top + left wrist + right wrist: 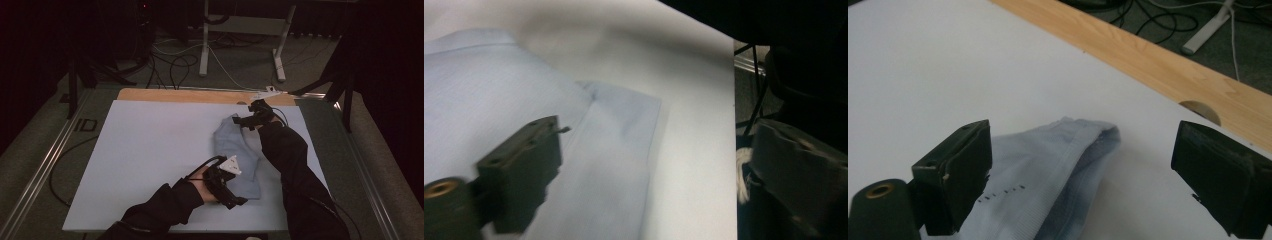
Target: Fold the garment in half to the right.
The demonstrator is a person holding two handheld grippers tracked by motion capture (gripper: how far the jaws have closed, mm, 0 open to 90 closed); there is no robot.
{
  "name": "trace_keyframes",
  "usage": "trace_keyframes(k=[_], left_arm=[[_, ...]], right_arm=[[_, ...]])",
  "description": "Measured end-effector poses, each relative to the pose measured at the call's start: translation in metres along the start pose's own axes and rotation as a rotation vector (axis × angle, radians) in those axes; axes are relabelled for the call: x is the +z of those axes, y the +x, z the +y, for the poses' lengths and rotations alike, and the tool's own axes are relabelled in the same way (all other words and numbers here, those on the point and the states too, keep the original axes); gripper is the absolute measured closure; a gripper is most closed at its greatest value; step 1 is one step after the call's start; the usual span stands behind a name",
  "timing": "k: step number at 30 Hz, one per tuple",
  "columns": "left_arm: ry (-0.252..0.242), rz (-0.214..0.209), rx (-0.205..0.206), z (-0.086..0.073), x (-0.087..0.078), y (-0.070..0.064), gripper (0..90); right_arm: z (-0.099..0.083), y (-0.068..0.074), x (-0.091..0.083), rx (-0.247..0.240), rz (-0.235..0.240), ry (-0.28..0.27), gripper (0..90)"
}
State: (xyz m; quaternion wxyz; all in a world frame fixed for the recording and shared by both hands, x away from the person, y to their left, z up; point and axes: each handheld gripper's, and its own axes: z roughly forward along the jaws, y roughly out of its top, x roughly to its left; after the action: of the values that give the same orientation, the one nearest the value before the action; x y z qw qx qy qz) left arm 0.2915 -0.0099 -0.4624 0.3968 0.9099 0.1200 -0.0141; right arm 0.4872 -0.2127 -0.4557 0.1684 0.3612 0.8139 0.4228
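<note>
1. The left gripper [235, 192] sits at the near edge of the pale blue garment [239, 150], held by the person's left hand [200, 179] in a dark sleeve. In the left gripper view its 2 fingers [521, 170] stand wide apart with nothing between them: 1 hangs over the cloth, the other lies off beyond the tabletop's edge.
2. The garment lies bunched on the white tabletop [145, 150], right of its middle, stretching from the near gripper toward the far one. A folded flap with a straight hem [624, 165] lies flat on the white surface.
3. The right gripper [248, 120] is at the garment's far end, near the bare wooden strip [185, 95] along the tabletop's back edge. Its 2 fingers [955, 175] are spread wide and grip nothing; the ribbed end of the cloth [1058, 170] lies between them, close beside the left-hand one, well clear of the other.
4. Cables [175, 62] and a white stand [205, 45] lie on the floor beyond.
</note>
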Motion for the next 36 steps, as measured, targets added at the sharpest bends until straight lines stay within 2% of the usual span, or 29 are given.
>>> trace_keyframes(k=[4,6,7,9,11,13,19,22,24,28,34,36], left_arm=[[-0.037,0.017,-0.020,-0.011,-0.015,0.006,0.6],[-0.051,0.051,-0.031,-0.018,-0.022,0.009,0.6],[-0.052,0.066,-0.023,-0.022,-0.026,0.011,0.6],[-0.064,0.080,-0.035,-0.031,-0.033,0.015,0.3],[-0.064,0.081,-0.052,-0.040,-0.040,0.018,0.3],[-0.071,0.096,-0.053,-0.050,-0.047,0.020,0.3],[-0.070,0.142,-0.101,-0.081,-0.065,0.025,0.3],[-0.079,0.167,-0.136,-0.097,-0.075,0.026,0.3],[-0.083,0.193,-0.148,-0.107,-0.082,0.027,0.3],[-0.102,0.232,-0.180,-0.124,-0.094,0.030,0.4],[-0.121,0.271,-0.230,-0.143,-0.107,0.032,0.4],[-0.128,0.276,-0.244,-0.148,-0.110,0.032,0.4]], right_arm=[[0.000,-0.001,-0.001,-0.011,0.001,0.012,9.6],[-0.001,-0.002,-0.001,-0.016,-0.001,0.017,9.6],[-0.001,-0.002,0.000,-0.017,0.004,0.017,9.6],[-0.001,-0.002,0.000,-0.019,0.003,0.016,9.6],[-0.001,-0.002,0.000,-0.004,0.016,0.019,9.6],[-0.001,-0.002,0.000,0.004,0.003,0.017,9.6],[-0.001,-0.004,0.008,0.046,-0.007,0.021,9.6],[-0.004,-0.004,0.016,0.077,0.029,0.026,9.7],[-0.007,-0.003,0.024,0.082,0.021,0.051,11.2],[-0.015,-0.006,0.036,0.125,0.003,0.093,15.2],[-0.030,-0.013,0.048,0.169,0.037,0.172,19.9],[-0.034,-0.015,0.049,0.177,0.066,0.190,25.2]])
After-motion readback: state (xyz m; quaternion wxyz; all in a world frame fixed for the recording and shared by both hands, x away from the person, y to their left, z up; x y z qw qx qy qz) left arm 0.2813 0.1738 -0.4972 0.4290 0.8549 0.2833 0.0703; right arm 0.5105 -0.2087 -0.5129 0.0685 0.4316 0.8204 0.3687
